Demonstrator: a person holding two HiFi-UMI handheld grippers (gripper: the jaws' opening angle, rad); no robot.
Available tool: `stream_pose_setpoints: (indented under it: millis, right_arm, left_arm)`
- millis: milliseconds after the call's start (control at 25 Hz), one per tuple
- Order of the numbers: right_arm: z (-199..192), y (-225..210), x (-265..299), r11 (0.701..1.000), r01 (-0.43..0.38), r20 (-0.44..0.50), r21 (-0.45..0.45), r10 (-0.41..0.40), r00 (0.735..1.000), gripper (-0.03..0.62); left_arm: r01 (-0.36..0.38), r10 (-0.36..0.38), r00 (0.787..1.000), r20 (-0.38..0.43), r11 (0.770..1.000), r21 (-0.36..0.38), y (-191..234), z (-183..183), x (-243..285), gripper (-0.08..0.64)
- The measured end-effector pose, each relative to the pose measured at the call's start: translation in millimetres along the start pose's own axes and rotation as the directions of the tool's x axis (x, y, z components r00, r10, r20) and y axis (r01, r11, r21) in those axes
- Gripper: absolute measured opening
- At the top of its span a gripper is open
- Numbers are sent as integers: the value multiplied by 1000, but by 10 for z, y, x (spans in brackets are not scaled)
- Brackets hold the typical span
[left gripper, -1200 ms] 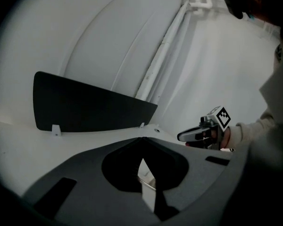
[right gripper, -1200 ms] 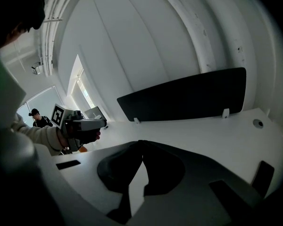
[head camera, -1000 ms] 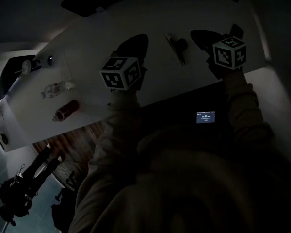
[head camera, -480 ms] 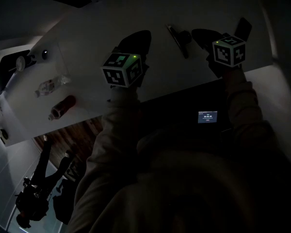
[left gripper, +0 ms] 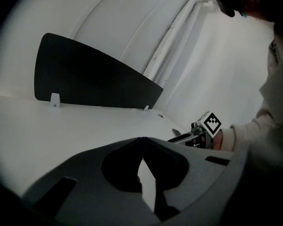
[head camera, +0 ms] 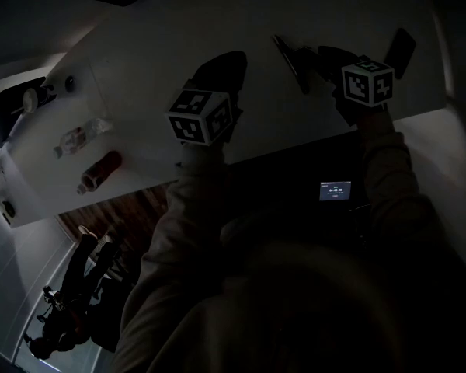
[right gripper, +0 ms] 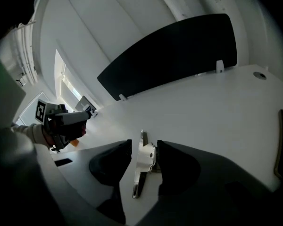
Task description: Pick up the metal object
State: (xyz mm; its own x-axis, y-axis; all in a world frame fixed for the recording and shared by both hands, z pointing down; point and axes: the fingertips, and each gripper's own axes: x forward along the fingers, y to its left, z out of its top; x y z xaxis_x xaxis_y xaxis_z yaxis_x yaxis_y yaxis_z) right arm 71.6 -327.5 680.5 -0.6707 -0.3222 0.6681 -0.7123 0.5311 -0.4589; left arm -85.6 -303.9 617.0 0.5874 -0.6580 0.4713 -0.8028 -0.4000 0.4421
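Observation:
The metal object [right gripper: 142, 160], a flat silver bar with a small knob on one side, lies on the white table [right gripper: 212, 107]. My right gripper [right gripper: 144, 149] straddles it with the jaws apart. They have just been opening; a gap shows at the left jaw and the right jaw sits close to the knob. The dim head view shows the metal object [head camera: 299, 72] just left of the right gripper [head camera: 317, 54]. My left gripper [left gripper: 141, 140] hovers low over bare table to the left, tips together and nothing between them. In the head view the left gripper [head camera: 227, 59] is a dark shape.
A black panel [left gripper: 85, 76] stands along the table's far edge. A dark flat slab [head camera: 402, 51] lies right of the right gripper. At the table's left end are a clear bottle [head camera: 81, 138], a red can [head camera: 101, 171] and small round items [head camera: 31, 99].
My right gripper has drawn up to the metal object, which now sits at its tip. Both grippers have come lower over the table. The left one stays left of the object.

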Motion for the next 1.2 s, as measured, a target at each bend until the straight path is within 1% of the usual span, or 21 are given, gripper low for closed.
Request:
stream_pose_setpoints:
  millis: [80, 200, 400, 560, 600, 680, 760, 840, 880, 960, 1000, 1040, 1200]
  right_arm:
    - [-61, -37, 61, 1000, -6, -11, 18, 7, 1000, 159]
    - [-122, -52, 160, 999, -4, -36, 40, 6, 999, 164]
    - [-226, -52, 288, 998, -7, -65, 57, 10, 998, 169]
    - [-257, -81, 324, 998, -7, -69, 66, 12, 998, 166]
    - [-258, -85, 322, 997, -8, -66, 79, 13, 998, 158]
    - [-259, -42, 313, 991, -35, -52, 130, 42, 998, 56]
    - [-226, 27, 325, 983, -78, -39, 164, 86, 996, 26]
    - [-172, 129, 324, 977, -108, -34, 186, 116, 993, 25]
    - [-135, 179, 312, 969, -125, -21, 211, 132, 991, 25]
    - [-44, 233, 273, 949, -161, 28, 271, 159, 987, 23]
    - [-2, 242, 248, 943, -171, 47, 287, 164, 985, 23]
    - [27, 246, 225, 943, -170, 54, 285, 162, 985, 23]
    - [74, 232, 169, 965, -139, 33, 221, 135, 990, 23]
  left_arm:
    - [1, -1, 1000, -6, 1000, -2, 12, -37, 6, 5]
    - [-9, 9, 1000, -2, 1000, -15, 32, -63, 10, 5]
    - [-3, 3, 1000, 16, 1000, -5, 10, 16, -3, 5]
    - [-30, 30, 999, 39, 1000, -9, 60, 98, -58, 5]
    - [-36, 36, 999, 37, 999, -7, 72, 97, -68, 5]
    - [-40, 40, 999, 26, 999, -5, 90, 65, -91, 5]
    - [-40, 40, 999, 27, 999, -11, 95, 57, -96, 5]
    - [-33, 33, 999, 33, 999, -15, 59, 75, -79, 5]
    - [-26, 26, 999, 33, 1000, -13, 26, 82, -69, 5]
    - [-15, 15, 999, 31, 1000, -9, -26, 89, -61, 5]
    - [-14, 15, 999, 31, 1000, -9, -35, 87, -68, 5]
    - [-17, 18, 999, 30, 1000, -11, -32, 82, -84, 5]
    - [-37, 38, 999, 35, 999, -29, 21, 72, -144, 5]
